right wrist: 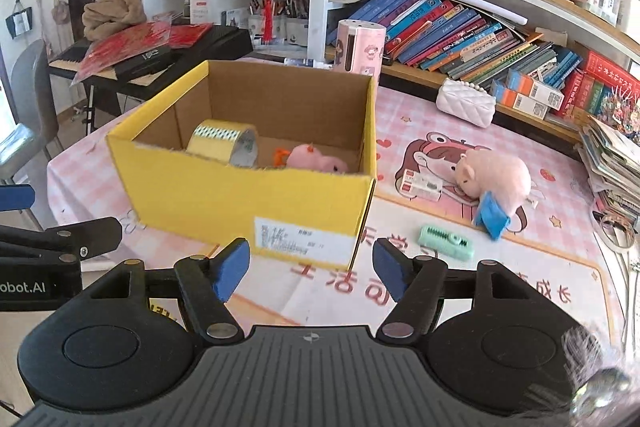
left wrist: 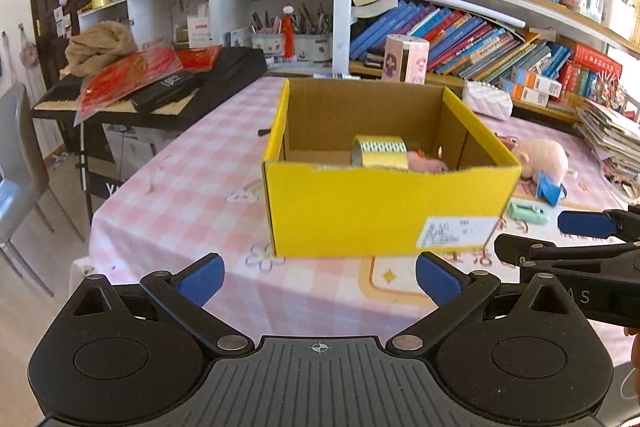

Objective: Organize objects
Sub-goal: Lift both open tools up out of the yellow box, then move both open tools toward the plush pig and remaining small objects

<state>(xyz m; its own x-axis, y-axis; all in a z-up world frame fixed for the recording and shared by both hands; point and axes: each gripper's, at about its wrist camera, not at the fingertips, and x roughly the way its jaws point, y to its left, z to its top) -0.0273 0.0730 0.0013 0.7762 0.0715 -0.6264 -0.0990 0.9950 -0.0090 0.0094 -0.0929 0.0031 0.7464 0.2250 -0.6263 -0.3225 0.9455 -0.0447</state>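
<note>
Box, yellow cardboard, sits just ahead of right gripper, whose jaws are spread, empty; tape roll and pink toy inside. Left gripper likewise spread (nothing between).

Both grippers are chunky black plastic: left gripper and right gripper have bright blue pads and silver pivot pins. Ribbed grey base with a crosshair mark, round discs each side, white lettering on the housing.

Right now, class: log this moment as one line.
left tongs: open, empty | right tongs: open, empty | box: tape, pink toy inside | table: plush, green comb
</note>
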